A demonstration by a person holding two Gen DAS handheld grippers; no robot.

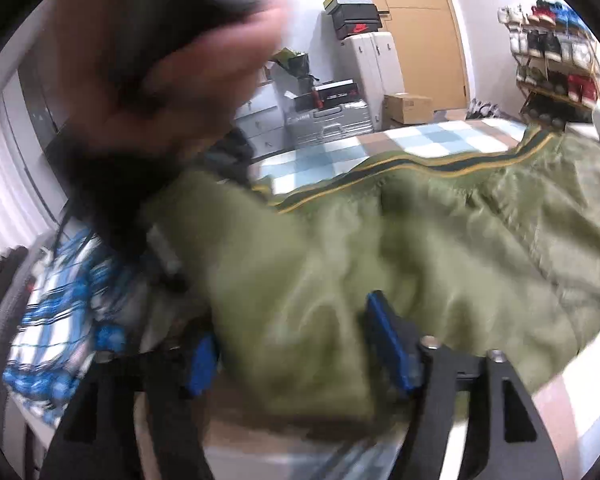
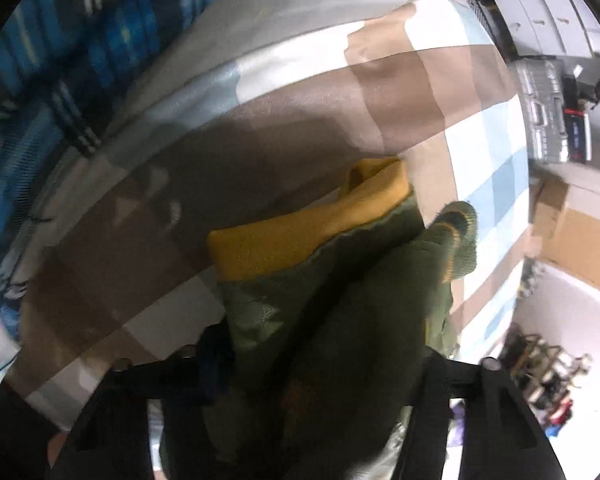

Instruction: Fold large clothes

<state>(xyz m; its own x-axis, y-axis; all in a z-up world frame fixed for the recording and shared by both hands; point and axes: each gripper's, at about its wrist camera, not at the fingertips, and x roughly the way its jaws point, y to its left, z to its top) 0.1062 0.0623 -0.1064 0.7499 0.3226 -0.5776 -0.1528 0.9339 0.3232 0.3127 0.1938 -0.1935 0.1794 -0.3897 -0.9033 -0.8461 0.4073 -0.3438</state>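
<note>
Jacket (image 1: 400, 248), olive with a mustard lining, lies spread on the checked bed (image 1: 340, 148); the right gripper (image 2: 320, 360) clamps a bunched sleeve, the left gripper (image 1: 300, 352) stands open over cloth: best lay the sleeve flat across the body.

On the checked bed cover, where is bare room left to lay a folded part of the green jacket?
Bare checked bed cover lies beyond the mustard-yellow lining, toward the blue plaid blanket; another bare strip runs between the olive-green satin jacket's striped hem and the far bed edge. Crowded: the middle, under the jacket.
</note>
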